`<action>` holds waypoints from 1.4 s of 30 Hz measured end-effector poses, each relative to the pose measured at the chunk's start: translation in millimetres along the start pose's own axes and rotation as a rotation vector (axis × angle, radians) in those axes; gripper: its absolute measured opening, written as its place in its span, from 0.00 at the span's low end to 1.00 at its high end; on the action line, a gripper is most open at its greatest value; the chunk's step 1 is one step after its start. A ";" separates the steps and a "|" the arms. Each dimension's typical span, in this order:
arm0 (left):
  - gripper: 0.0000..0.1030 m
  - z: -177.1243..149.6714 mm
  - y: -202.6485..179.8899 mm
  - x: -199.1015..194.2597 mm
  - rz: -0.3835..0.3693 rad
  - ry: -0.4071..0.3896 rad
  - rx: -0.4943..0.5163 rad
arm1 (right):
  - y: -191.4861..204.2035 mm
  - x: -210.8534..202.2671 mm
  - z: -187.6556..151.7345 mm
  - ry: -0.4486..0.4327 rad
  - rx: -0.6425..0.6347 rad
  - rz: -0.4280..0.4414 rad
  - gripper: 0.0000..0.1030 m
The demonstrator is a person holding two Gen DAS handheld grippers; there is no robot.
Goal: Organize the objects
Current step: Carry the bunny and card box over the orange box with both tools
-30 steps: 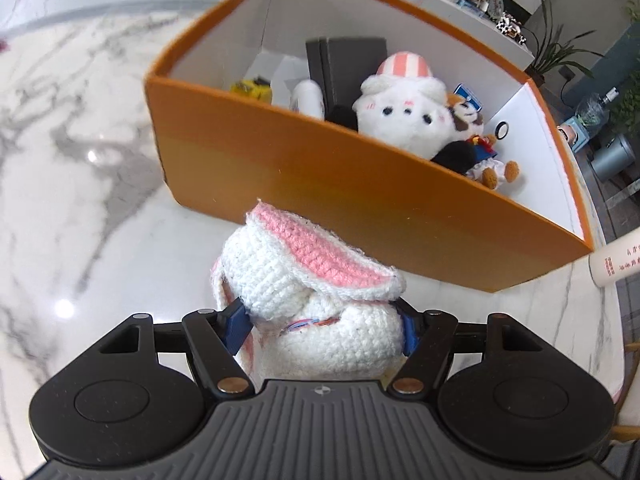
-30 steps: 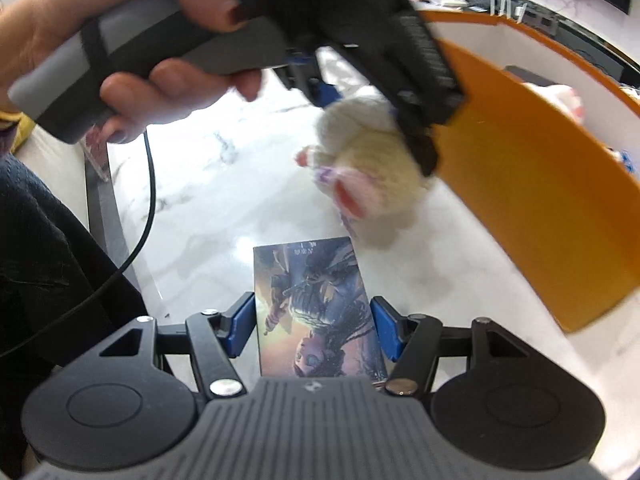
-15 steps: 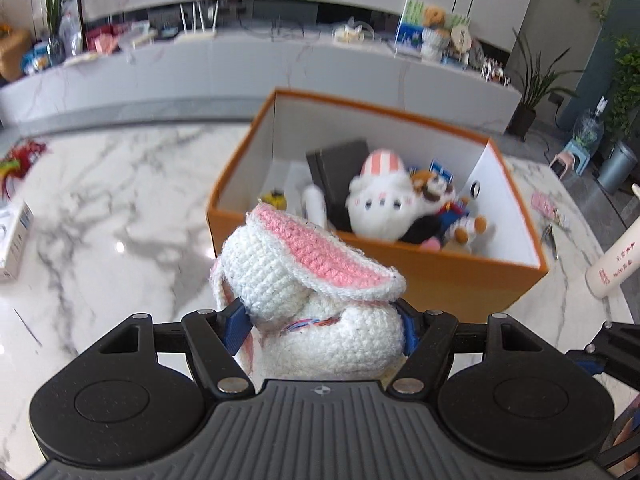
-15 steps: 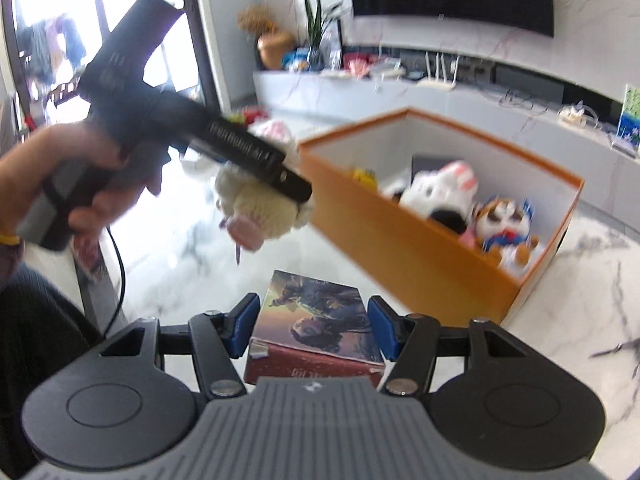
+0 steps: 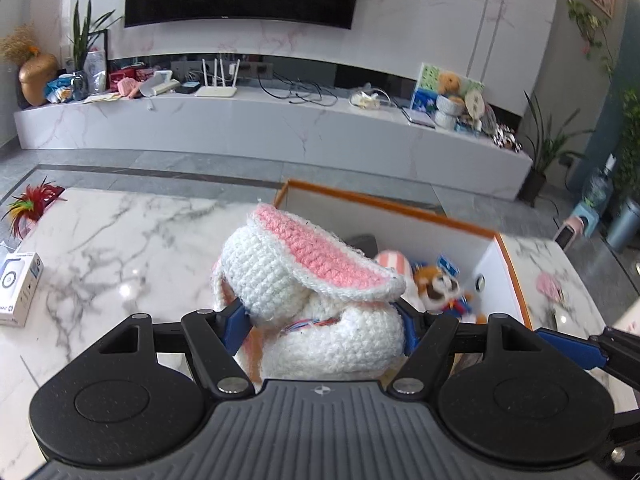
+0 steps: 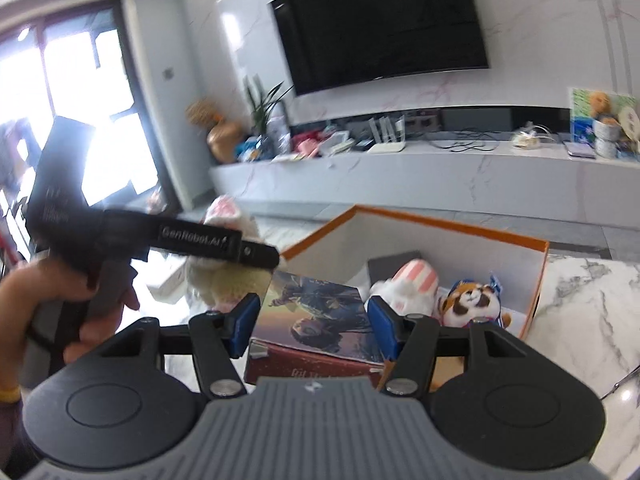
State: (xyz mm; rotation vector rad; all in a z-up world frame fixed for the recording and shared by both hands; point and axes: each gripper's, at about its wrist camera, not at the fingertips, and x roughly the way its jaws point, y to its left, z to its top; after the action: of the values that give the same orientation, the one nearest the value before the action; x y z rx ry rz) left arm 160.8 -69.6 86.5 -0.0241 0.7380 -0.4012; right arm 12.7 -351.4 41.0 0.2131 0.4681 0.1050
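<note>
1. The left gripper (image 5: 320, 320) pinched a crocheted rabbit (image 5: 308, 292) above the orange box (image 5: 400, 204).
2. The right gripper (image 6: 312, 320) clamped a game box (image 6: 316, 312); both needed lowering well inside before release.

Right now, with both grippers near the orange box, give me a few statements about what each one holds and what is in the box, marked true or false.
1. The left gripper is shut on the crocheted white and pink bunny. True.
2. The right gripper is open with nothing between its fingers. False: it is shut on the illustrated flat box.
3. The orange box already holds a raccoon plush. True.
4. The orange box is closed with a lid. False: its top is open.
5. The crocheted bunny lies on the marble table. False: it is held up above it.
</note>
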 end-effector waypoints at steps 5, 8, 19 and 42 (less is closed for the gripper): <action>0.80 11.8 3.8 20.0 0.007 -0.023 -0.035 | -22.9 12.7 8.1 -0.055 0.126 -0.057 0.59; 0.80 16.6 3.2 31.6 0.007 -0.037 -0.049 | -36.4 20.9 10.4 -0.082 0.193 -0.079 0.59; 0.80 18.5 0.9 84.9 0.021 0.010 -0.070 | -59.3 69.5 9.2 -0.066 0.272 -0.109 0.59; 0.80 17.0 -7.7 108.1 0.052 0.055 -0.070 | -60.5 107.7 4.6 -0.011 0.190 -0.230 0.59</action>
State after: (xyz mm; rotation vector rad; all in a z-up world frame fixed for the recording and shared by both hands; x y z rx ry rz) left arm 241.5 -118.1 30.2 -0.0599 0.8051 -0.3272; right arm 113.6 -395.0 -15.6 0.3438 0.4892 -0.1662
